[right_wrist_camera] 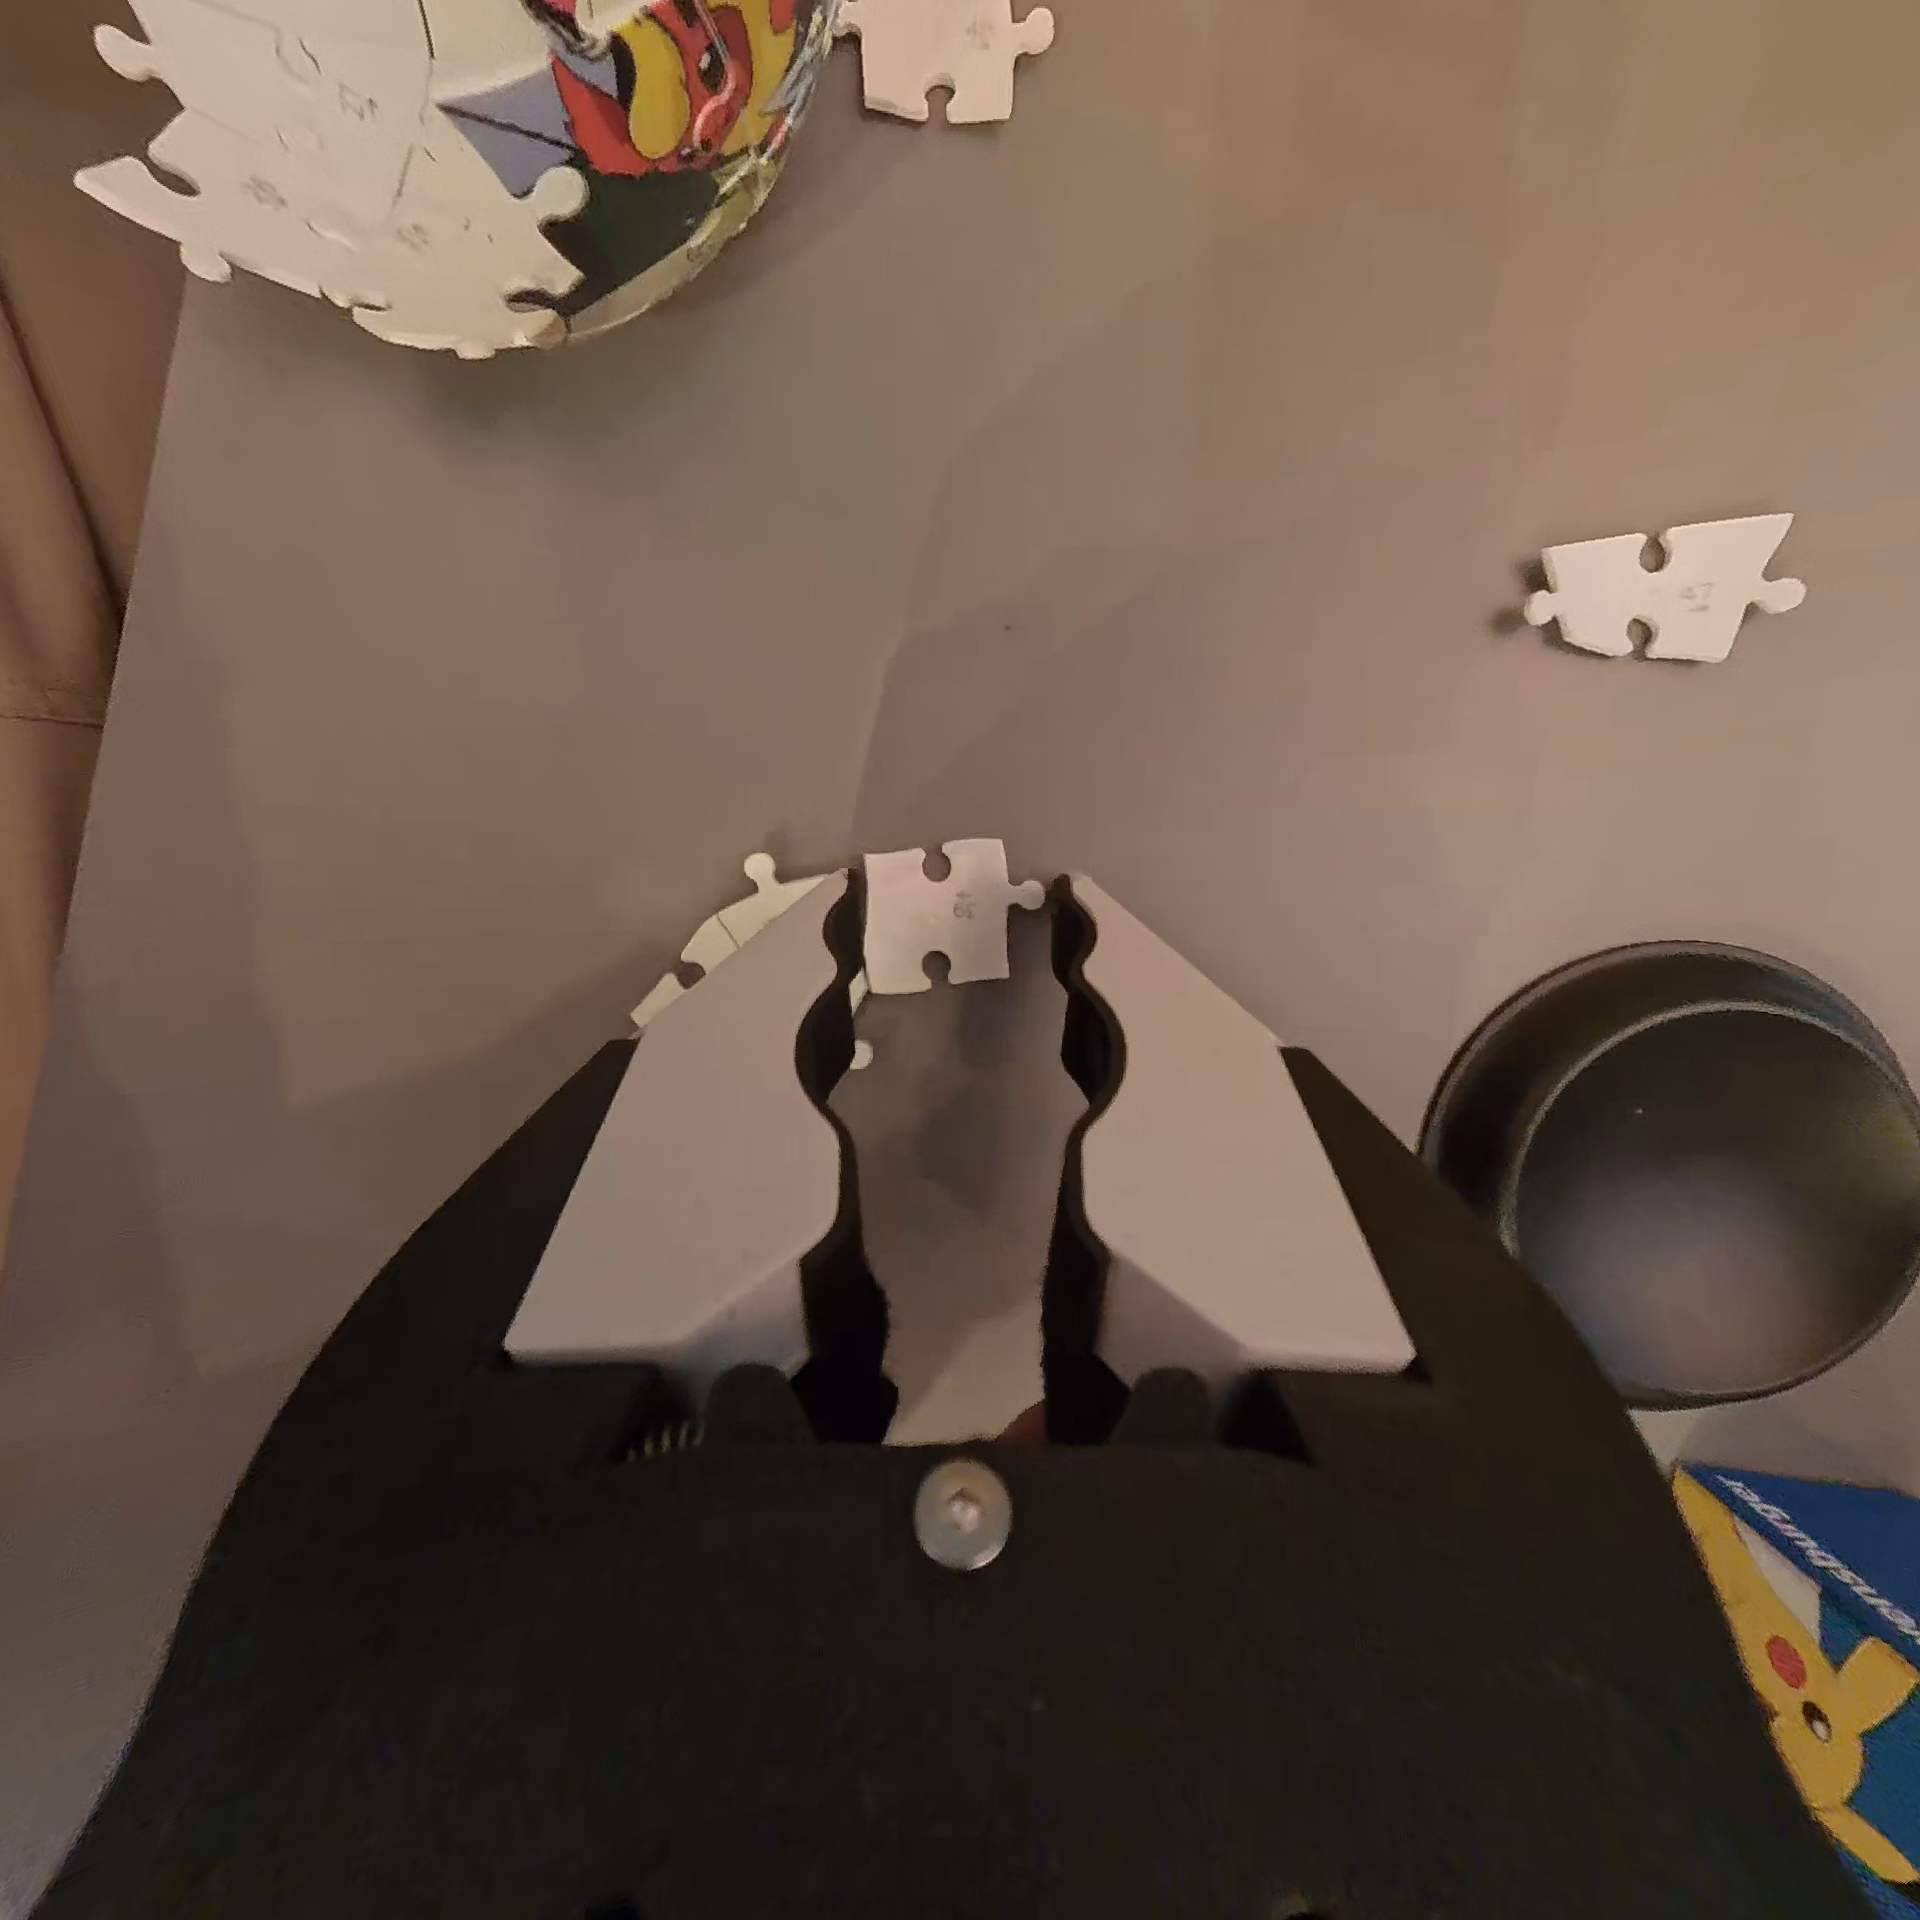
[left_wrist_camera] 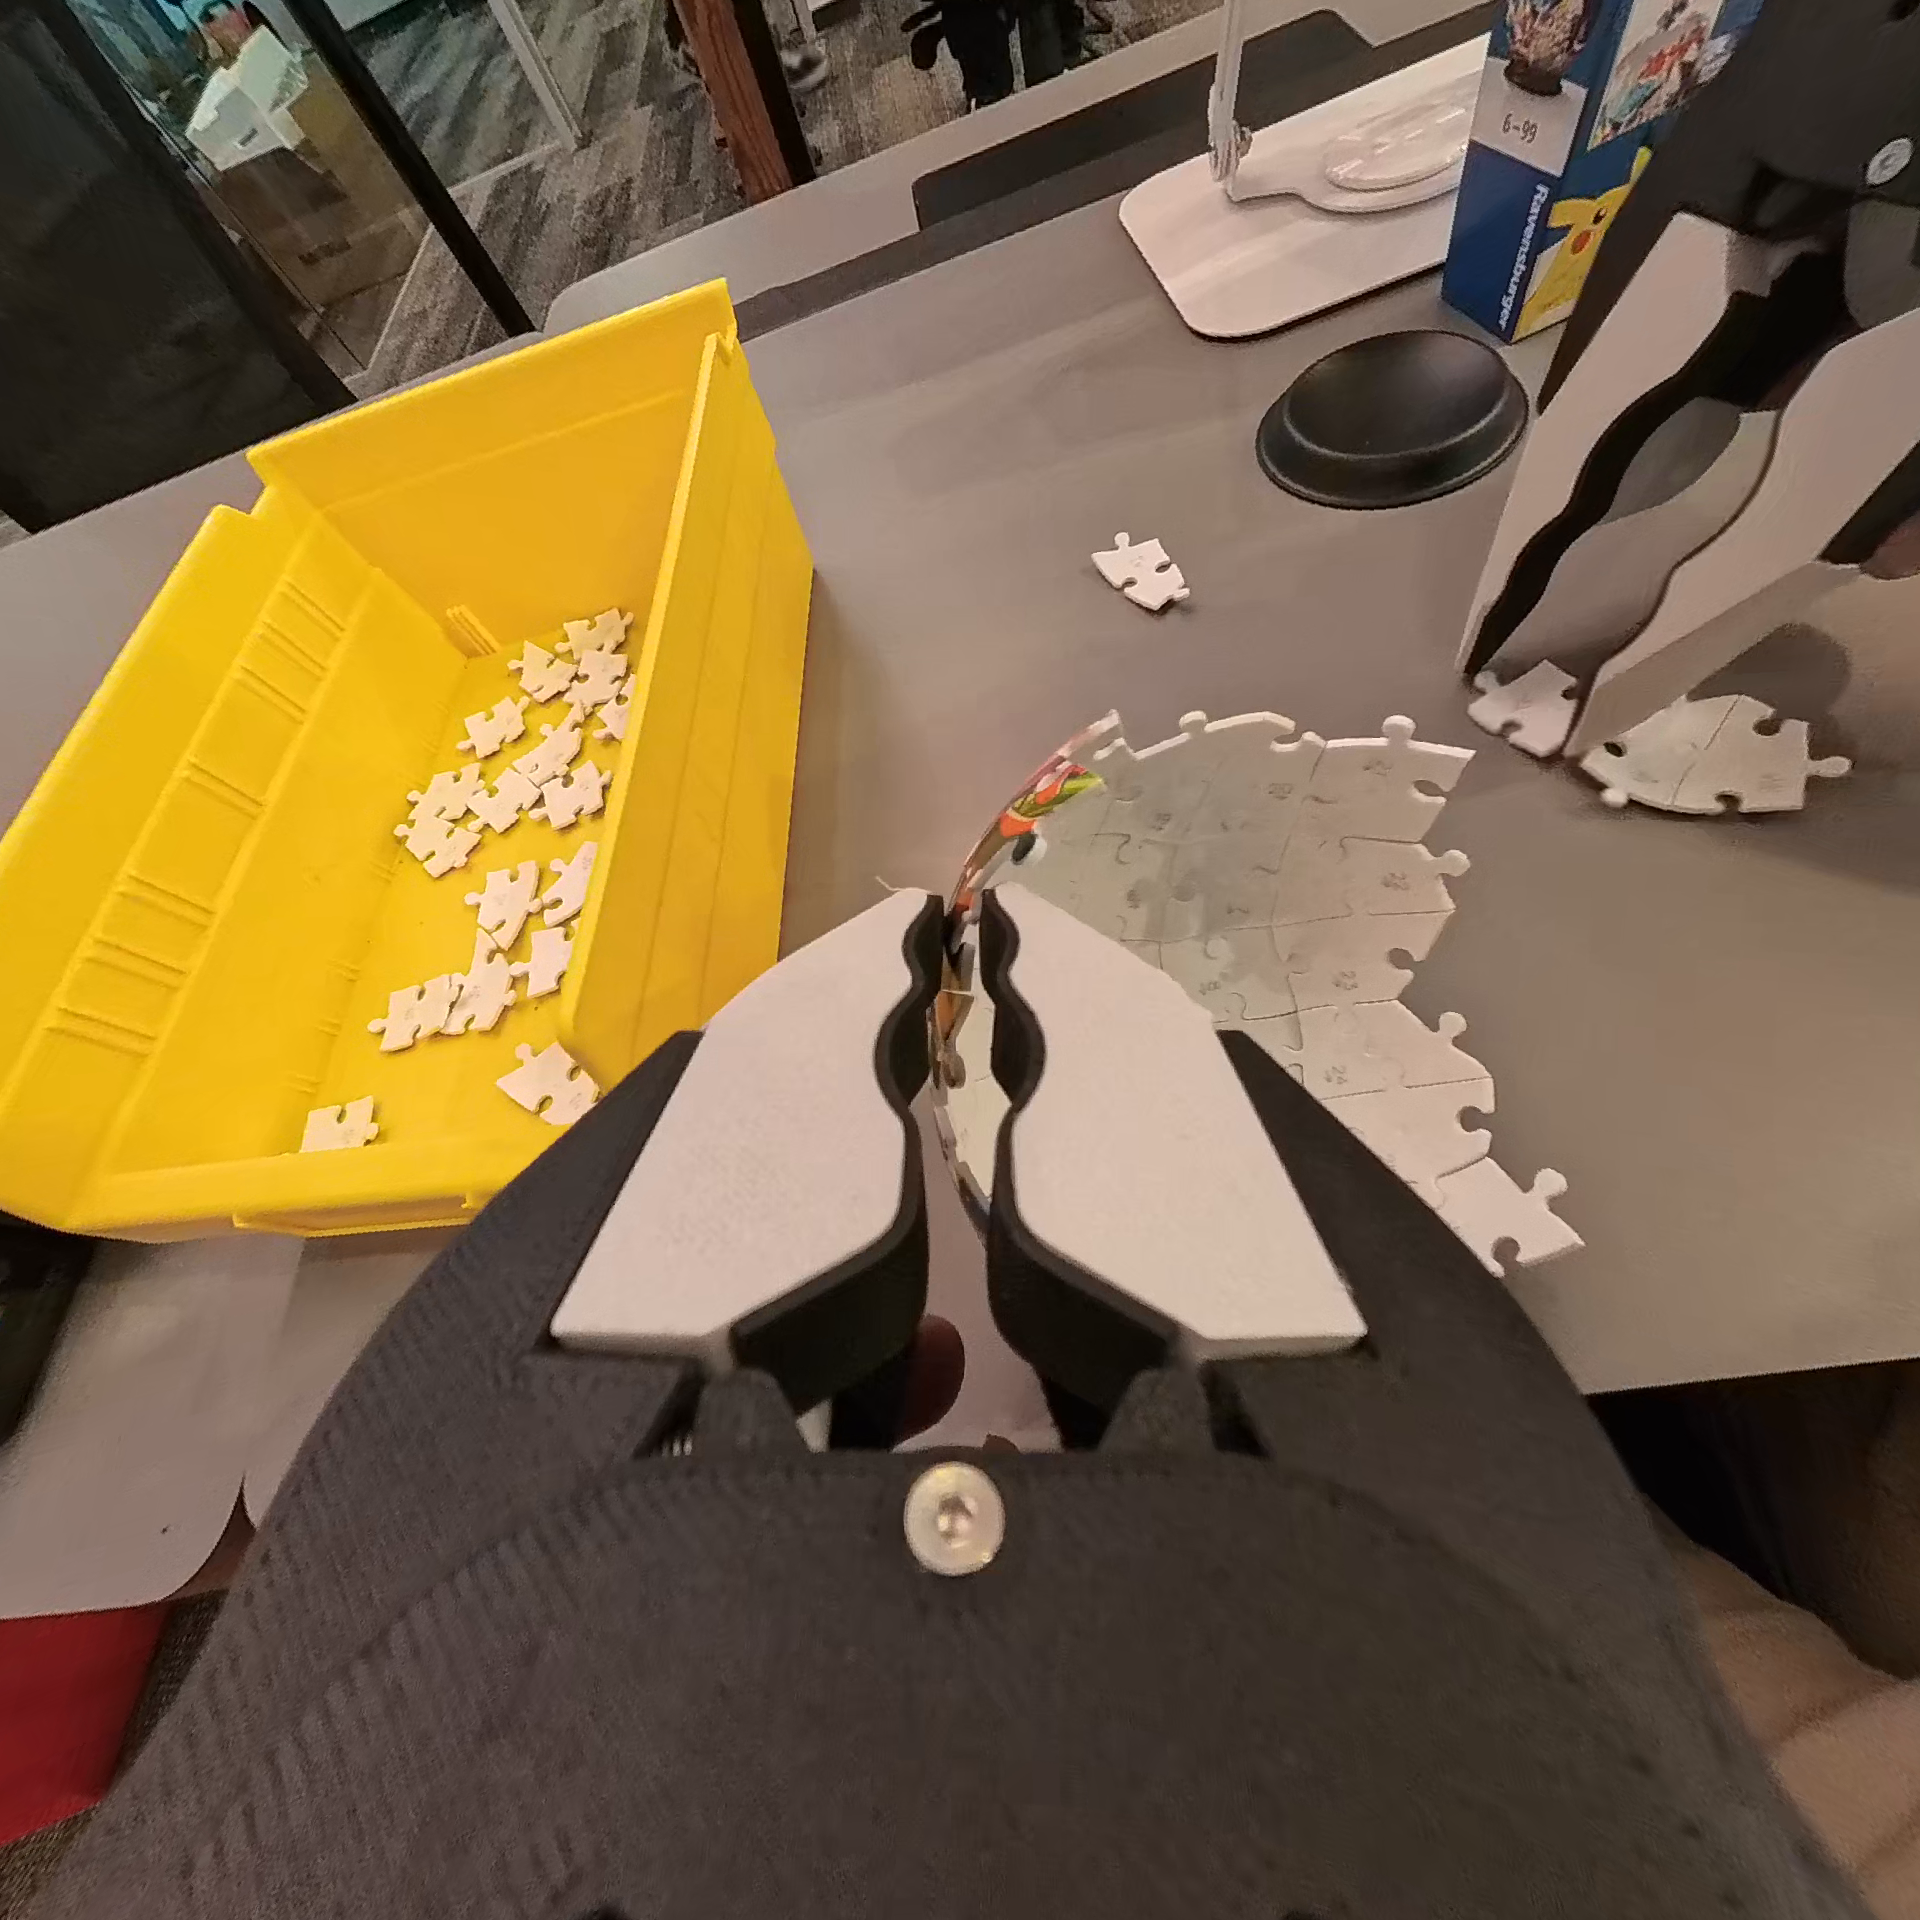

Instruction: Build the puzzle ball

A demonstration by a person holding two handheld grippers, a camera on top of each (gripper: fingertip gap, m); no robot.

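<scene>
Right wrist view shows the piece in hand: a small white puzzle piece (right_wrist_camera: 940, 914) lying flat on the grey table (right_wrist_camera: 1143, 520), between the tips of the right gripper (right_wrist_camera: 951, 899), whose fingers stand spread, one on each side and seemingly not yet touching it. Just beside it at nine o'clock a small joined cluster of pieces (right_wrist_camera: 727, 935) pokes out from under the left finger, so the closing pinch should catch only the single piece; a thin flat piece will likely need the tips pressed low to the table. Up at eleven o'clock sits the half-built ball (right_wrist_camera: 416, 187), a curved shell, white inside and printed outside. In the left wrist view the left gripper (left_wrist_camera: 964, 909) is pinched on the ball's rim, steadying it, though blur hides exactly how deep the grip goes. Spare pieces lie at one o'clock (right_wrist_camera: 1662, 592) and twelve o'clock (right_wrist_camera: 945, 62); a yellow bin (left_wrist_camera: 727, 665) holds many more.
</scene>
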